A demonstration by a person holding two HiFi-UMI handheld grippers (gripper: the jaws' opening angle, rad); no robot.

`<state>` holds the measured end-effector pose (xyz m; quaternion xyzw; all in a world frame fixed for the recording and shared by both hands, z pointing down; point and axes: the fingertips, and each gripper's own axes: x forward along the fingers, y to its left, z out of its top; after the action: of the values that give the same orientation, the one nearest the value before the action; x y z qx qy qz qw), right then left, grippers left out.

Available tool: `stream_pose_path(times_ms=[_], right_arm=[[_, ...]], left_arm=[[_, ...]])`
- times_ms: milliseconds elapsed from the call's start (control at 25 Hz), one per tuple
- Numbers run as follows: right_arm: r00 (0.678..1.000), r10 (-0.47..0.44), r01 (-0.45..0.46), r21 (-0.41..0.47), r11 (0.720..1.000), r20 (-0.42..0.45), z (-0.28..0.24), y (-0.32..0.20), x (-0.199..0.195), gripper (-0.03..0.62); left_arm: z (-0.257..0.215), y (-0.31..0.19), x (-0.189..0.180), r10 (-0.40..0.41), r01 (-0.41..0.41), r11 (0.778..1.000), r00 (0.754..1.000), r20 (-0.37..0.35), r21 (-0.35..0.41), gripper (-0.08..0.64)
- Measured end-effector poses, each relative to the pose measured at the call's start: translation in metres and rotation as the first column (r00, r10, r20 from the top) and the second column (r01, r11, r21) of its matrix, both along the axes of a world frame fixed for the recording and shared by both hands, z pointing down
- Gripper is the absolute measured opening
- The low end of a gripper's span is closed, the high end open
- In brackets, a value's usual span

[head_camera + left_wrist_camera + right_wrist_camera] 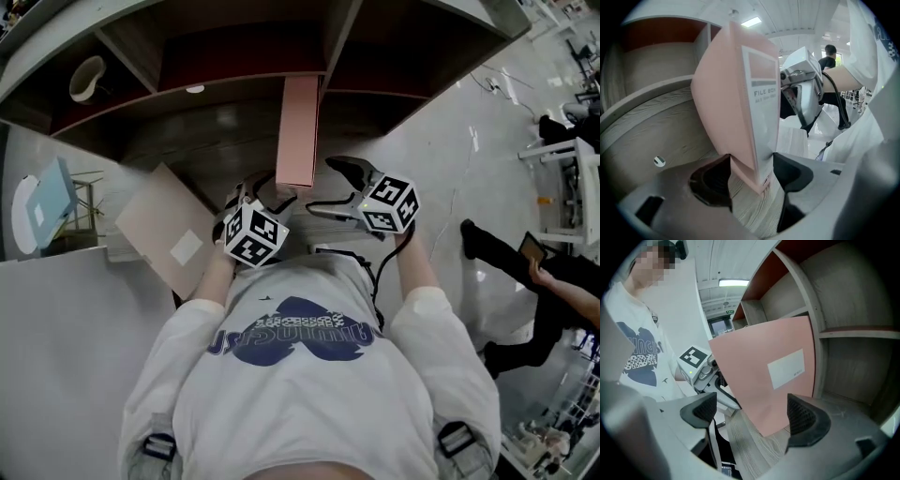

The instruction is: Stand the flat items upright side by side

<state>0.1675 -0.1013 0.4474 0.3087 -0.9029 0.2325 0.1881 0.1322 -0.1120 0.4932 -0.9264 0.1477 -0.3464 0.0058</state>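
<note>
Our left gripper (750, 174) pinches the lower corner of the pink file box (736, 89), with one jaw pressed against each broad side. Our right gripper (750, 413) sits just beside it with its jaws spread wide and nothing between them. It faces the box's broad side, which carries a pale label (786, 367). The box stands on edge on the wooden shelf (225, 127), roughly in line with the upright divider (339, 37) between two compartments. Off to our left, a beige box (167, 232) lies on its broad side, well apart from the pink one.
</note>
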Motion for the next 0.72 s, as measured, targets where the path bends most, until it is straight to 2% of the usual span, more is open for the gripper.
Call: stream_pose_path(times_ms=[400, 600, 720], right_arm=[[0.988, 0.155, -0.155, -0.053, 0.986, -0.009, 0.005, 0.037, 0.04, 0.454], [0.96, 0.28, -0.28, -0.04, 0.959, -0.006, 0.002, 0.039, 0.054, 0.453], [0.945, 0.326, -0.326, -0.028, 0.945, -0.017, 0.001, 0.027, 0.056, 0.454]], left_arm=[[-0.004, -0.024, 0.017, 0.069, -0.069, 0.998, 0.997, -0.028, -0.014, 0.291], [-0.006, -0.036, 0.024, 0.09, -0.091, 0.996, 0.995, -0.044, -0.021, 0.291], [-0.006, -0.044, 0.027, 0.093, -0.095, 0.995, 0.994, -0.048, -0.021, 0.291]])
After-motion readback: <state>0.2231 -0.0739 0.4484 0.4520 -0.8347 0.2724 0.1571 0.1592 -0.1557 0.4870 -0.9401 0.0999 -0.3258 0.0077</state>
